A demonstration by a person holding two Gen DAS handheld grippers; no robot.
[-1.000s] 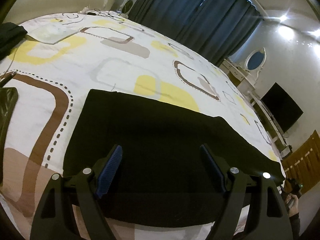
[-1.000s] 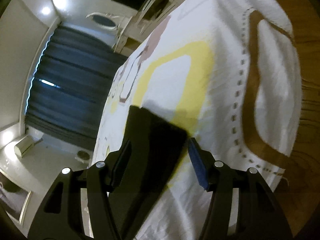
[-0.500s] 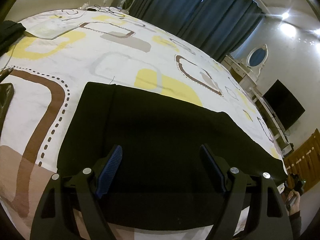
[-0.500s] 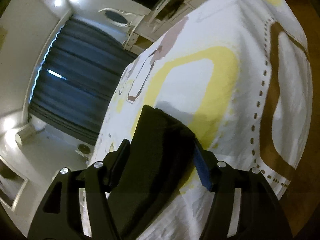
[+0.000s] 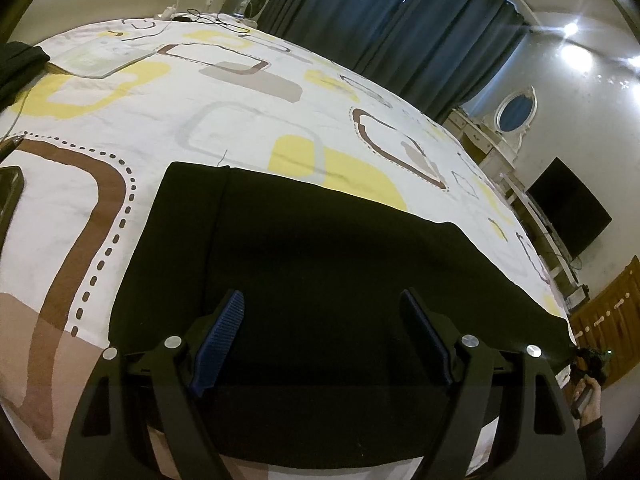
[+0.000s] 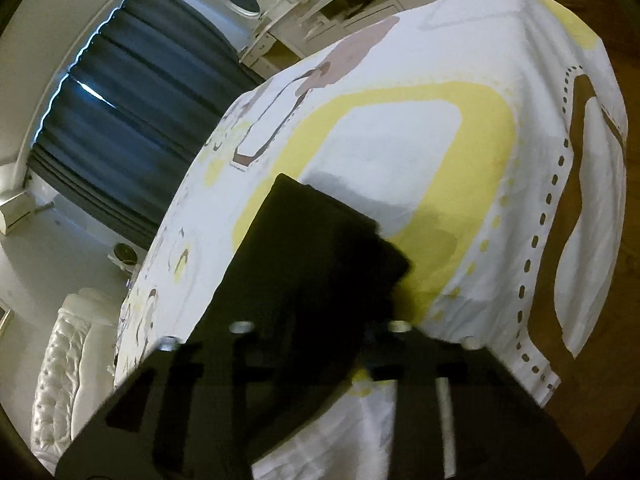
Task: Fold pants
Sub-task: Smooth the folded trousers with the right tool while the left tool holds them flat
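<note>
Pants (image 5: pixel 320 264) lie flat on the patterned bedsheet (image 5: pixel 120 112), black, soft and limp, probably light and prone to sagging. Left gripper (image 5: pixel 322 312) hovers spread over the near edge, touching nothing. Right gripper (image 6: pixel 316 332) is blurred; I cannot tell its jaws. Best hold looks like the hem corners.

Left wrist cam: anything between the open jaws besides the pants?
No. Only the flat black pants fill the left gripper gap, spread on the patterned bedsheet.
</note>
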